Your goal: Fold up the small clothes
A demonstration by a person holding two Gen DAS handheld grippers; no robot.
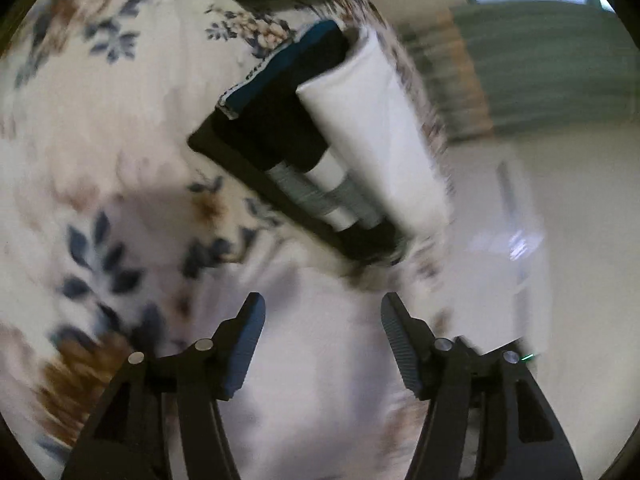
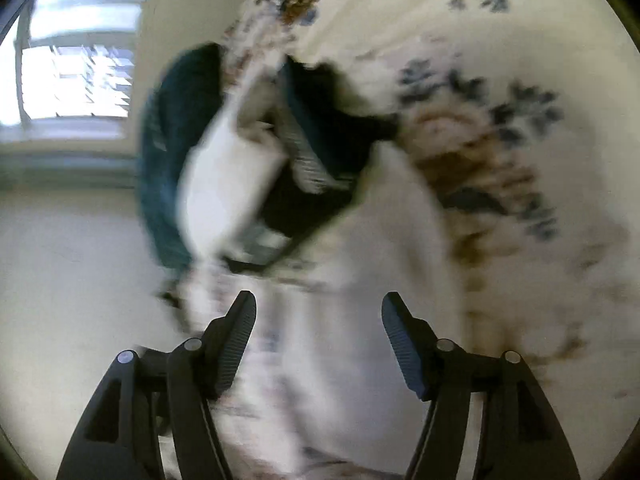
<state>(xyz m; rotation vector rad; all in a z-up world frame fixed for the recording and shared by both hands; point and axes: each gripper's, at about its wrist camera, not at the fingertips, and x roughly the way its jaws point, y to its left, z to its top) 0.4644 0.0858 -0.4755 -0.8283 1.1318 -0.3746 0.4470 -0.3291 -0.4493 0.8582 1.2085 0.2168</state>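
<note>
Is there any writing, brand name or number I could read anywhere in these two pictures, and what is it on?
None can be read.
The white-edged band on the dark folded garment may carry lettering, but it is too blurred to read.
The white folded cloth and the floral bedsheet show no text.

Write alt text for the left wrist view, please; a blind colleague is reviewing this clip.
A stack of folded small clothes, black pieces with a white one alongside, lies on a floral bedsheet near the bed's edge. The left tool is open and empty in the foreground, short of the stack. The image is motion-blurred; pale floor shows at right.
</note>
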